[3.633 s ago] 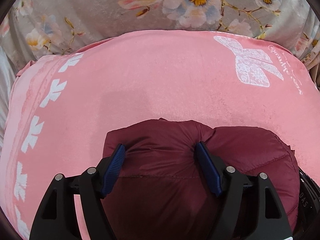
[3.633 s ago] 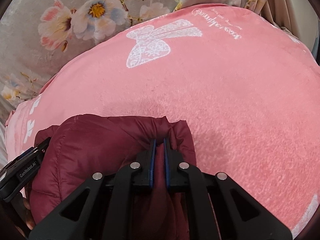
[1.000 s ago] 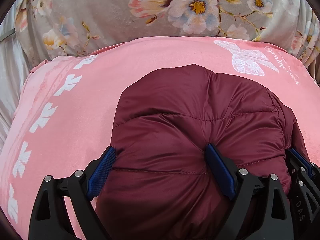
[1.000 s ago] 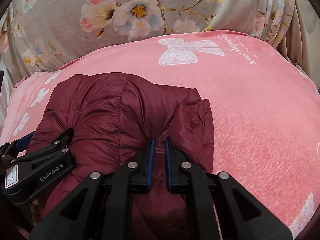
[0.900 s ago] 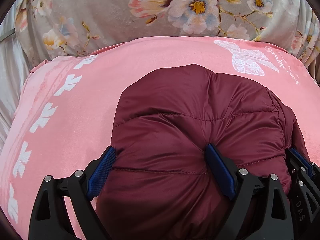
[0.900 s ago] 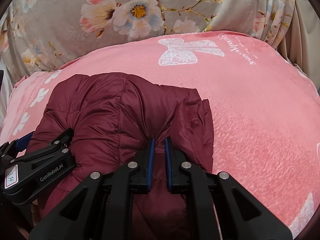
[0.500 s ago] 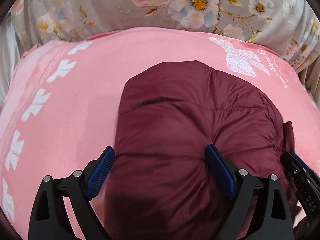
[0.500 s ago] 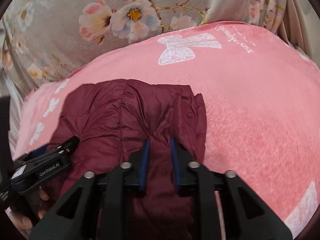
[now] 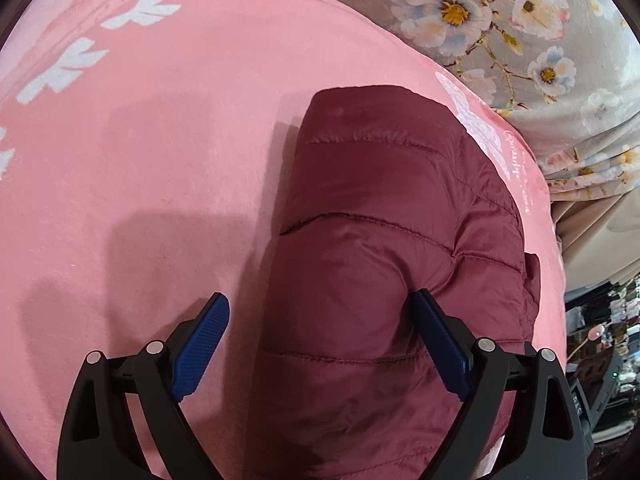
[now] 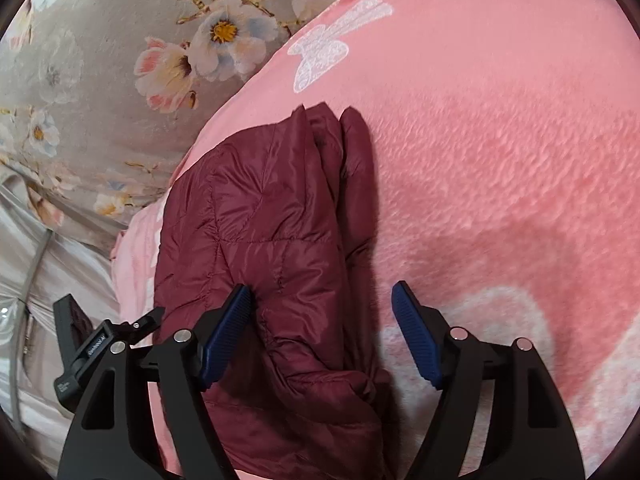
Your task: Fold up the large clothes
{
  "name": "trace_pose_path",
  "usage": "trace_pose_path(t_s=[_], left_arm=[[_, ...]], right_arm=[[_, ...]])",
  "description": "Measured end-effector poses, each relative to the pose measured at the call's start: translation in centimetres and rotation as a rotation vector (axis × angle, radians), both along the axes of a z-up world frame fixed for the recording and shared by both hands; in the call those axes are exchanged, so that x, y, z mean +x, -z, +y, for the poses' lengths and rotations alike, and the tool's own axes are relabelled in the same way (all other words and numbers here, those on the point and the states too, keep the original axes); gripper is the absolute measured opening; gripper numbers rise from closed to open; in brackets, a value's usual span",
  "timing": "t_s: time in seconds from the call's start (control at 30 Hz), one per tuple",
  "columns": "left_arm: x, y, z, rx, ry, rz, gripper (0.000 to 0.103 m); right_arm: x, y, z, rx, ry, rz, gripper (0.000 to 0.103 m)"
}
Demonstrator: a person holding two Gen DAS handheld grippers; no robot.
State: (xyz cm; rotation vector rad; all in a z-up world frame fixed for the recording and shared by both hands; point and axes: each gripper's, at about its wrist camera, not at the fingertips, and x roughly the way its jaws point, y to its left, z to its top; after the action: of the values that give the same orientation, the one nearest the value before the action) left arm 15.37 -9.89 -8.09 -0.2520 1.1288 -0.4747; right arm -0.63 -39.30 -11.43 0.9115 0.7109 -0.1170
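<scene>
A dark red quilted puffer jacket (image 9: 384, 248) lies folded into a compact bundle on a pink blanket (image 9: 160, 160). It also shows in the right wrist view (image 10: 272, 240). My left gripper (image 9: 320, 340) is open over the bundle's near left part; its left pad is over the blanket and its right pad rests against the jacket. My right gripper (image 10: 320, 328) is open over the bundle's right edge; its left pad touches the jacket and its right pad is over the blanket. The left gripper's black body (image 10: 92, 344) shows at the lower left of the right wrist view.
The pink blanket (image 10: 500, 160) has a white bow print (image 10: 332, 44) and white leaf marks (image 9: 72, 64). A grey flowered bedcover (image 9: 520, 20) lies beyond it. Cluttered items (image 9: 600, 340) stand at the far right of the left wrist view.
Both grippers carried the bundle forward onto the blanket. The right gripper, shut on the jacket until half a second ago, has opened wide. Both cameras have turned and lifted off the settled jacket.
</scene>
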Motion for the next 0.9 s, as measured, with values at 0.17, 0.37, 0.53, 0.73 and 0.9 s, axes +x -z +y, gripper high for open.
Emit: trace_pose_path(t_s=[0.17,0.37,0.53,0.73,0.9], left_arm=[[-0.3,0.5,-1.6,-0.038,0.061,0.026,0.091],[-0.3,0.3,-3.1,0.027,0.07,-0.026,0.097],[-0.1,0.5,-3.5,0.057,0.075,-0.058,0.098],[-0.2,0.7,-4.1,0.102,0.079,-0.109,0.098],[-0.4,0.8,-4.4,0.119,0.08,-0.133,0.098]], right_arm=[[0.6,0.0,0.5,-0.011,-0.011,-0.015,0.078],[1.5,0.0,0.8,-0.026,-0.018,-0.038,0.082],[2.2,0.1,1.1,-0.044,-0.025,-0.058,0.082],[2.5,0.2,1.4,-0.057,-0.033,-0.066,0.08],[2.8,0.5,1.4,-0.01,-0.049,-0.083,0.066]])
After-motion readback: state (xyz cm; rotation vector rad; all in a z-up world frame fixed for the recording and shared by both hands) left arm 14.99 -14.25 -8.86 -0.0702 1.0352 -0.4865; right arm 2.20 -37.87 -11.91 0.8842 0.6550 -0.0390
